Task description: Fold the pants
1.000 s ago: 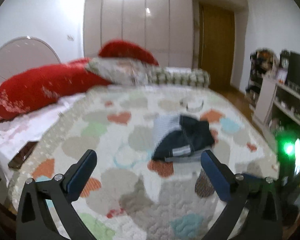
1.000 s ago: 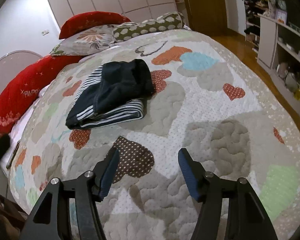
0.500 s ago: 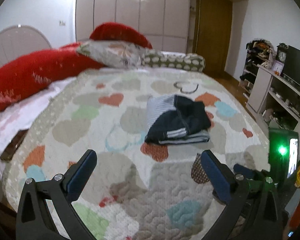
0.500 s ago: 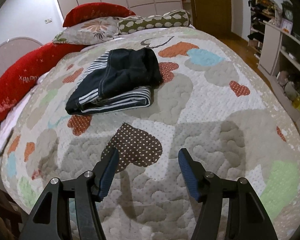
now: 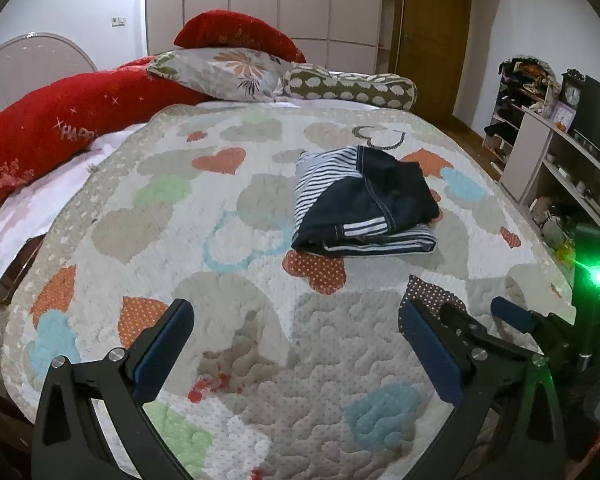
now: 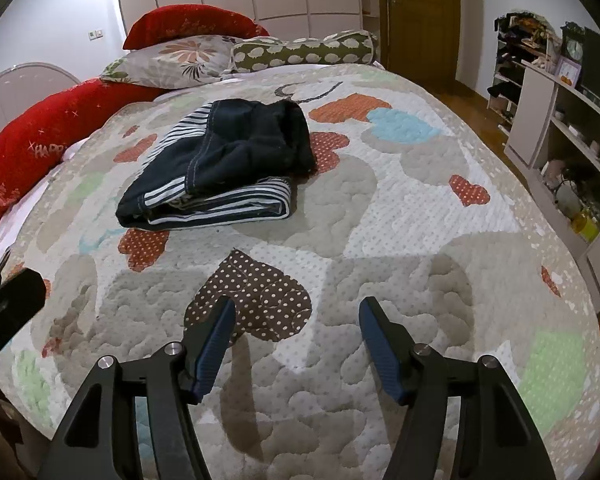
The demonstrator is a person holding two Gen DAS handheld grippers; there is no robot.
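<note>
Hovering over the near edge of the quilted heart-patterned bedspread: left gripper jaws spread wide, nothing between them. Right gripper also open and empty above a brown polka-dot heart patch; its jaws have just been opening slightly. Dark navy pants with striped lining lie folded in a compact bundle mid-bed, beyond both grippers and well apart from them. Red pillows and a floral pillow sit at the far left.
</note>
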